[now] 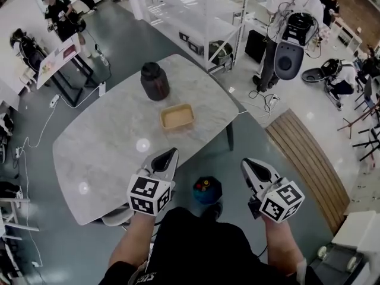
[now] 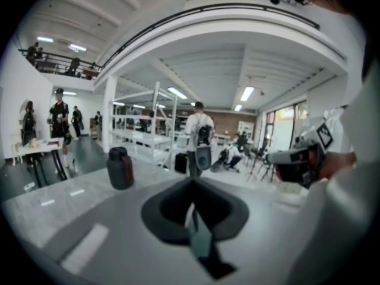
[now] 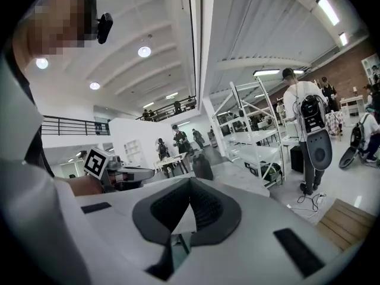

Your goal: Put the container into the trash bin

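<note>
The container (image 1: pixel 177 116) is a shallow tan tray lying on the marble table (image 1: pixel 101 147), right of its middle. My left gripper (image 1: pixel 168 156) hovers over the table's near edge, a short way before the tray, its jaws shut with nothing in them. My right gripper (image 1: pixel 249 164) hangs off the table's near right side above the floor, its jaws also together and empty. A small round blue bin (image 1: pixel 207 190) stands on the floor between the two grippers. In the left gripper view my left gripper (image 2: pixel 191 184) hides the tray, and in the right gripper view my right gripper (image 3: pixel 190 181) does too.
A dark jar (image 1: pixel 154 81) stands on the table beyond the tray and also shows as the dark jar (image 2: pixel 120 168) in the left gripper view. White shelving (image 1: pixel 196 16) and several people stand behind. A slatted wooden bench (image 1: pixel 309 159) lies to the right.
</note>
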A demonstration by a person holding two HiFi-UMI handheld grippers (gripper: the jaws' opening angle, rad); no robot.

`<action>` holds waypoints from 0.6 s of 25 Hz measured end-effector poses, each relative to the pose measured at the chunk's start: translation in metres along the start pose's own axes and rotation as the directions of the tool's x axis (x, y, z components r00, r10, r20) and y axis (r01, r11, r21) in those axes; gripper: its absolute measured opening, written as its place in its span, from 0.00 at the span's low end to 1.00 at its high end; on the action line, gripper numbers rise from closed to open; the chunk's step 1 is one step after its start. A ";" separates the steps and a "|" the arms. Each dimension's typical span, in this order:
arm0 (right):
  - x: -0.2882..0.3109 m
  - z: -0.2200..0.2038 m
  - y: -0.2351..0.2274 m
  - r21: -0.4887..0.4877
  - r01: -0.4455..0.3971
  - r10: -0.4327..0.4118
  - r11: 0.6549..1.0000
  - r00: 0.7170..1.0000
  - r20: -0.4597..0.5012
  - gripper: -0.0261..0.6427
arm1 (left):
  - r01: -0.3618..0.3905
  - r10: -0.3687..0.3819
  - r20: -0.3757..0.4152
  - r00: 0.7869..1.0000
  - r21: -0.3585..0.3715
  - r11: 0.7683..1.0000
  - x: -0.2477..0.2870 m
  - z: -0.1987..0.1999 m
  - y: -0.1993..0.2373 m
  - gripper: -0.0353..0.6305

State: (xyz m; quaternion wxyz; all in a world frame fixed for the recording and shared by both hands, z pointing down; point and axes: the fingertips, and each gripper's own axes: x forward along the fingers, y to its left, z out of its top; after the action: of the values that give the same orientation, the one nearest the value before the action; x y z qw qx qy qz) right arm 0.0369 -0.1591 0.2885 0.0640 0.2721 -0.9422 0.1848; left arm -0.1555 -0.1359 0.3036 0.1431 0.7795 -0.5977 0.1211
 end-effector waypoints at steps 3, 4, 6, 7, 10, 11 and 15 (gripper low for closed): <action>0.004 -0.009 -0.008 0.027 -0.015 0.015 1.000 1.000 -0.021 0.03 | -0.005 0.006 -0.032 0.999 0.013 1.000 0.009 -0.005 -0.002 0.06; 0.005 -0.011 -0.008 0.035 -0.021 0.021 0.999 0.999 -0.026 0.03 | -0.004 0.004 -0.045 0.999 0.014 1.000 0.013 -0.007 -0.001 0.06; 0.010 -0.015 -0.008 0.038 -0.029 0.030 0.999 0.999 -0.041 0.03 | 0.002 -0.001 -0.070 0.998 0.012 1.000 0.021 -0.011 0.004 0.07; 0.013 -0.016 -0.008 0.038 -0.030 0.032 0.999 0.998 -0.048 0.03 | 0.007 -0.006 -0.081 0.997 0.011 1.000 0.026 -0.012 0.007 0.07; 0.021 -0.015 -0.008 0.047 -0.027 0.029 0.999 0.998 -0.051 0.03 | 0.032 -0.029 -0.115 0.993 0.024 0.999 0.042 -0.016 0.017 0.07; 0.025 -0.015 -0.008 0.050 -0.025 0.028 0.998 0.998 -0.051 0.03 | 0.039 -0.035 -0.126 0.991 0.034 0.999 0.049 -0.017 0.022 0.07; 0.036 -0.016 -0.011 0.053 -0.006 0.010 0.999 0.998 -0.063 0.03 | 0.063 -0.052 -0.164 0.985 0.064 0.996 0.070 -0.022 0.040 0.08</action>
State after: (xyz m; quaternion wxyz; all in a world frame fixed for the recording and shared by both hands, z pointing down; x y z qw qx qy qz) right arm 0.0124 -0.1790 0.3150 0.0856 0.2639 -0.9356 0.2182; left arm -0.1768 -0.2011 0.3521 0.1674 0.7884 -0.5570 0.2004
